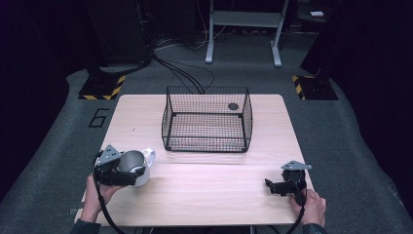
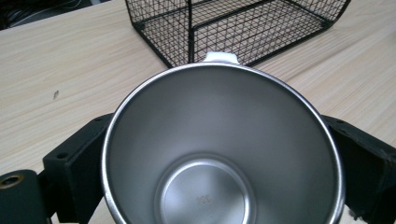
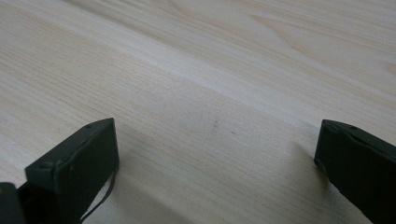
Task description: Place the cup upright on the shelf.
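While the steel cup [image 2: 223, 154] is sitting between the jaws of the left gripper [image 1: 118, 168], its open mouth is facing back toward that gripper's camera, so its long axis is running along the jaws and tilting up from the bench [image 1: 204, 190]. The jaws are pressing on either side of the cup's wall, closed around it as far as its width allows. Beyond the far rim, straight ahead of the jaws, a white handle [image 2: 221, 57] is peeking up, and past that the wire basket [image 2: 243, 28] is standing with its open top upward; that forward line, cup to basket, is likely what the next move depends on. The cup is smooth, brushed metal inside, round and tapering to a flat bottom, white on its outer side in the high view. The basket is thin black mesh, rigid and boxy. Well apart at the bench's other side, the right gripper [image 1: 285, 185] is resting low over pale wood grain, its jaws standing wide and holding nothing.
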`<state>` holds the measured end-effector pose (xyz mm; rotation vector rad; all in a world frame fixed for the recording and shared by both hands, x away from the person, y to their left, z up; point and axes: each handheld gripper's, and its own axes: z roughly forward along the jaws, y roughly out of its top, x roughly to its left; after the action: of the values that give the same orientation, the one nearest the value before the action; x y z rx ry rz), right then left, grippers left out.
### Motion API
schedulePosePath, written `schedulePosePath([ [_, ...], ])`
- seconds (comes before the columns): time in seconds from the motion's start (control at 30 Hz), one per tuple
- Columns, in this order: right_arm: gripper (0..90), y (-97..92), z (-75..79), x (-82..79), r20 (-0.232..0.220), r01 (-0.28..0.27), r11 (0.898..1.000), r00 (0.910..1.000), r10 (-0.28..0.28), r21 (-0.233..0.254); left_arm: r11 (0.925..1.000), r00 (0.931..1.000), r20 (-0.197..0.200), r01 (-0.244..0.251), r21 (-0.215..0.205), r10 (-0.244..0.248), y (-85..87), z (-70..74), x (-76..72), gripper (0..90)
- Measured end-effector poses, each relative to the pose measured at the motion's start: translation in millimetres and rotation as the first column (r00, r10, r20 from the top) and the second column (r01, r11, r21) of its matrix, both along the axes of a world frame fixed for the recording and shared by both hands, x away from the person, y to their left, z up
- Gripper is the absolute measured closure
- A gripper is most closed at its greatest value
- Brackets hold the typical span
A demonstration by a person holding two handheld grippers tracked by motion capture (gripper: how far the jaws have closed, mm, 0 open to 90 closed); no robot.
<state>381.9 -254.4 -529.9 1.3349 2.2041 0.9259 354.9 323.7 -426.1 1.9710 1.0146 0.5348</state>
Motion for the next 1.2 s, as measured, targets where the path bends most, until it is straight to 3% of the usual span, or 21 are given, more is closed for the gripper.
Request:
schedulePosePath([
  [0.57, 0.0, -0.1, 0.0, 0.0, 0.0, 0.0, 1.0, 1.0, 0.0, -0.001, 0.9967, 0.9967, 0.011, 0.08, 0.014, -0.08, -25.6, 8.1, 4.2, 6.0],
  [1.2, 0.0, -0.1, 0.0, 0.0, 0.0, 0.0, 1.0, 1.0, 0.0, 0.0, 0.9832, 0.9831, 0.022, 0.181, 0.024, -0.182, -63.7, 19.2, 18.8, 6.0],
])
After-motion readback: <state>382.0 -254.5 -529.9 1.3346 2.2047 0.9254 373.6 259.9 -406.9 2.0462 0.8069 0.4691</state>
